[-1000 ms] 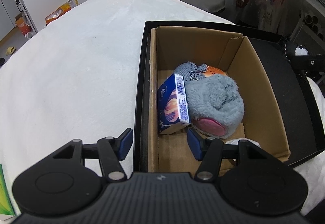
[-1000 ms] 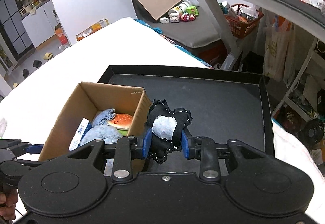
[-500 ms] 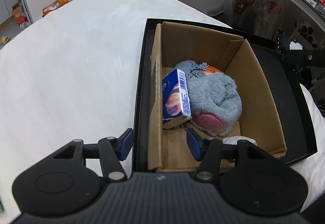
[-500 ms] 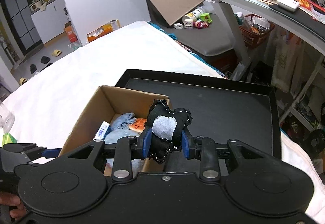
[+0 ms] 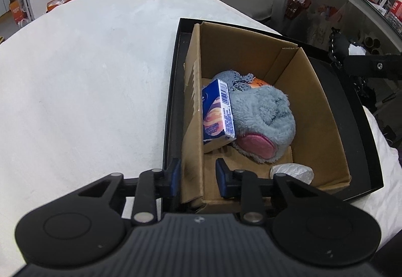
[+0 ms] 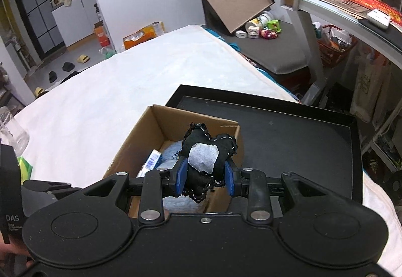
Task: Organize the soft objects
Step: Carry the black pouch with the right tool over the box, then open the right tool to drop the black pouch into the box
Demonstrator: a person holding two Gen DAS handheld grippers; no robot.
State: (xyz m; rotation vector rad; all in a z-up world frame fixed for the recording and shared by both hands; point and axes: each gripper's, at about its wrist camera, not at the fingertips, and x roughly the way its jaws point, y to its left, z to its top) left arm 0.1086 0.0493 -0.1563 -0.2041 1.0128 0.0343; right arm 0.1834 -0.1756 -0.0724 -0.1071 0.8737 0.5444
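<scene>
Placement is the step in hand: the right gripper is clamped on a black stuffed toy with a pale patch and white stitching, and holds it in the air above the near right corner of the cardboard box, which sits inside a black tray on a white blanket. To do it well, I judge the toy should travel a little further forward and to the left of that gripper, until it hangs clearly over the open floor of the box rather than over its wall, and only then come down and be let go low, so it does not bounce off the rim. Ahead of the left gripper, the box already holds a blue packet standing on edge against the left wall, a grey fluffy slipper with a pink sole just to its right and touching it, something orange mostly hidden behind them, and a crumpled white piece near the front. The free room lies to the right of the slipper and in front of it. The left gripper has its jaws apart, straddling the box's near left wall without pinching it; closing there would likely steady the box while the toy drops.
</scene>
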